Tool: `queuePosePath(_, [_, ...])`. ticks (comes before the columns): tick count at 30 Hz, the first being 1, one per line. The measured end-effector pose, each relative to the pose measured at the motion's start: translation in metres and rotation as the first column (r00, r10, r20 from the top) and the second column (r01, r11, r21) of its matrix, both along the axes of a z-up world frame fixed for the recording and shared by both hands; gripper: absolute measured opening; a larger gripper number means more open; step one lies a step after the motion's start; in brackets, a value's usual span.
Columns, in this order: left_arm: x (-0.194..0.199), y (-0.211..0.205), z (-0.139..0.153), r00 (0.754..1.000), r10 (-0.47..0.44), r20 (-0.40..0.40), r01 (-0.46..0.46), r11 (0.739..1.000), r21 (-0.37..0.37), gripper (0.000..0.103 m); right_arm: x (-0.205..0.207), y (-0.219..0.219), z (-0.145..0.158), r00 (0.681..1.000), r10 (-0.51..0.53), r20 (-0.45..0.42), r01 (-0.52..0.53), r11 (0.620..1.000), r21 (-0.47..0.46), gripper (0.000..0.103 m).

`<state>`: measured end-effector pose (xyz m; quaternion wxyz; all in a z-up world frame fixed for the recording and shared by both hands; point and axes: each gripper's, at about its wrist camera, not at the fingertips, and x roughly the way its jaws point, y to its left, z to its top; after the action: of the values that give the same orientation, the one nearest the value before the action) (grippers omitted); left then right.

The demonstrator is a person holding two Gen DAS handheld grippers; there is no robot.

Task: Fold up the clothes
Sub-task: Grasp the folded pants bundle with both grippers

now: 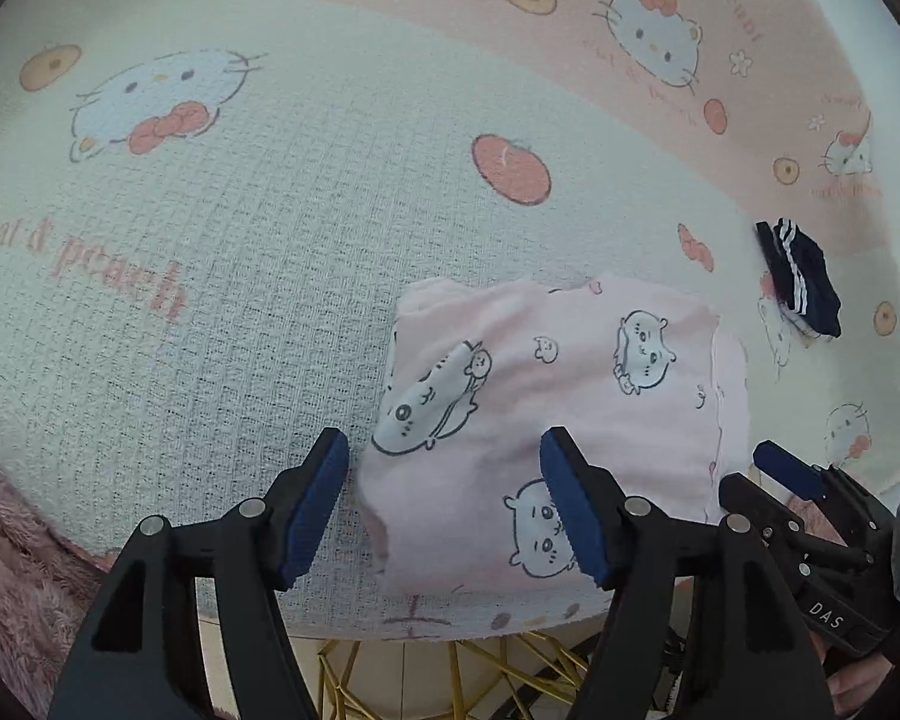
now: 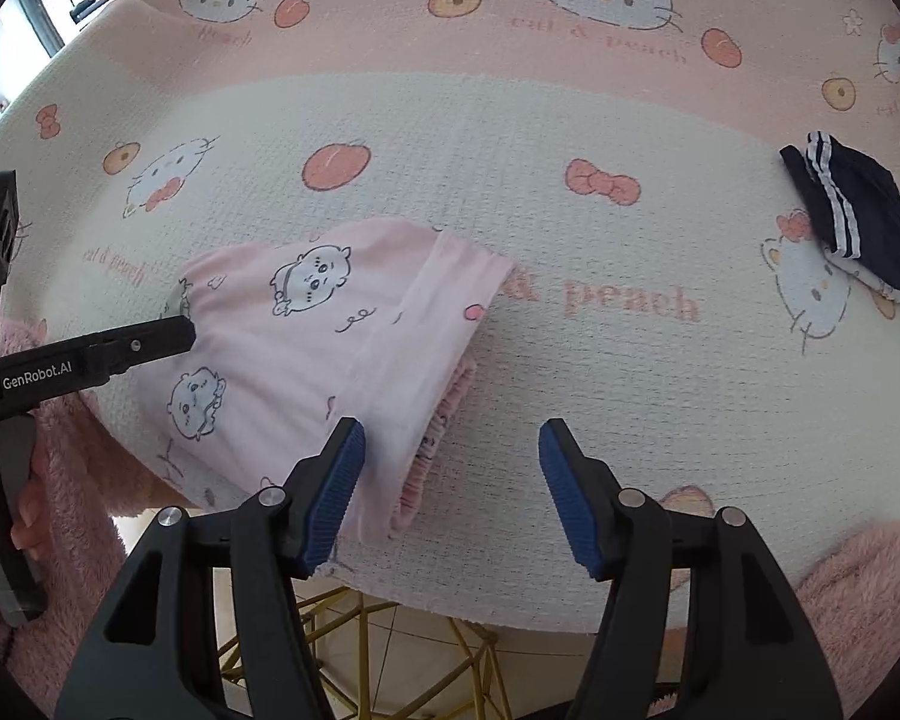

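Observation:
A folded pink garment printed with cartoon animals lies near the front edge of the cloth-covered table. My left gripper hangs open over its left part, with nothing between the blue pads. In the right wrist view the same pink garment shows its elastic waistband at the right fold. My right gripper is open just right of that fold, its left pad over the garment's edge. The left gripper reaches in from the left onto the garment.
A folded navy garment with white stripes lies at the far right of the table. A gold wire frame shows below the front edge. Pink fuzzy sleeves sit at the near corners.

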<state>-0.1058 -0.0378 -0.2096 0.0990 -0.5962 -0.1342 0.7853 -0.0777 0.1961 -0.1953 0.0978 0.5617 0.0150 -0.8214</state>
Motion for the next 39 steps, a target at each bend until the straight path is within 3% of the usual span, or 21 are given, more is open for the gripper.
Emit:
queuePosePath(3, [-0.003, -0.002, -0.006, 1.0, 0.0, 0.005, 0.0, 1.0, -0.017, 0.069, 0.0, -0.003, -0.003, 1.0, 0.008, 0.002, -0.008, 1.0, 0.002, 0.062])
queuePosePath(9, [-0.003, -0.02, -0.002, 0.997, 0.074, 0.002, -0.073, 0.985, -0.154, 0.069, -0.001, -0.008, -0.003, 1.0, 0.023, -0.007, -0.022, 0.998, 0.054, 0.065])
queuePosePath(11, [-0.002, -0.018, 0.006, 0.997, 0.07, -0.033, -0.073, 0.992, -0.101, 0.069, -0.001, -0.01, -0.003, 1.0, 0.028, -0.01, -0.027, 0.997, 0.073, 0.065])
queuePosePath(14, [-0.001, -0.002, 0.012, 0.998, -0.004, -0.066, 0.003, 1.0, -0.018, 0.069, -0.002, -0.012, -0.003, 1.0, 0.029, -0.011, -0.028, 0.996, 0.082, 0.065])
queuePosePath(17, [-0.002, 0.001, -0.006, 1.0, -0.006, 0.003, 0.006, 1.0, 0.019, 0.069, -0.004, -0.011, -0.005, 1.0, 0.025, -0.005, -0.025, 0.997, 0.066, 0.066])
queuePosePath(19, [-0.001, 0.002, -0.017, 0.999, -0.007, 0.044, 0.006, 0.999, 0.042, 0.069, -0.006, -0.007, -0.007, 1.0, 0.014, 0.008, -0.014, 1.0, 0.022, 0.066])
queuePosePath(21, [0.003, 0.0, -0.018, 0.999, -0.01, 0.034, 0.008, 0.999, 0.043, 0.069, -0.012, 0.003, -0.014, 0.998, -0.003, 0.059, 0.009, 0.995, -0.103, 0.066])
queuePosePath(23, [0.006, -0.001, -0.022, 0.999, -0.025, 0.021, 0.024, 0.998, 0.05, 0.069, -0.019, 0.012, -0.03, 0.987, 0.004, 0.159, 0.039, 0.963, -0.266, 0.066])
queuePosePath(24, [0.006, 0.0, -0.024, 1.0, -0.028, 0.014, 0.027, 0.998, 0.056, 0.069, -0.02, 0.01, -0.037, 0.984, 0.016, 0.176, 0.037, 0.954, -0.299, 0.066])
queuePosePath(27, [0.005, 0.007, -0.027, 0.999, -0.043, -0.002, 0.043, 0.996, 0.08, 0.064, -0.024, 0.0, -0.049, 0.978, 0.068, 0.198, 0.006, 0.938, -0.348, 0.087])
queuePosePath(29, [0.005, 0.014, -0.028, 0.998, -0.066, -0.011, 0.067, 0.996, 0.055, 0.035, -0.023, -0.012, -0.045, 0.983, 0.092, 0.157, -0.046, 0.961, -0.274, 0.081])
queuePosePath(30, [0.005, 0.015, -0.029, 0.997, -0.079, -0.018, 0.08, 0.996, 0.041, 0.035, -0.021, -0.016, -0.044, 0.986, 0.098, 0.136, -0.063, 0.968, -0.241, 0.068])
queuePosePath(33, [-0.009, -0.002, -0.03, 0.998, -0.059, -0.012, 0.059, 0.994, 0.089, 0.03, -0.018, -0.012, -0.041, 0.989, 0.078, 0.123, -0.043, 0.963, -0.266, 0.056])
queuePosePath(36, [-0.012, -0.019, -0.033, 0.999, -0.01, 0.047, 0.002, 0.988, 0.152, 0.035, -0.024, 0.005, -0.046, 0.987, 0.026, 0.162, 0.035, 0.93, -0.366, 0.054])
queuePosePath(39, [-0.014, -0.029, -0.031, 0.996, 0.034, 0.083, -0.053, 0.973, 0.227, 0.038, -0.03, 0.021, -0.052, 0.976, -0.035, 0.215, 0.135, 0.873, -0.469, 0.055])
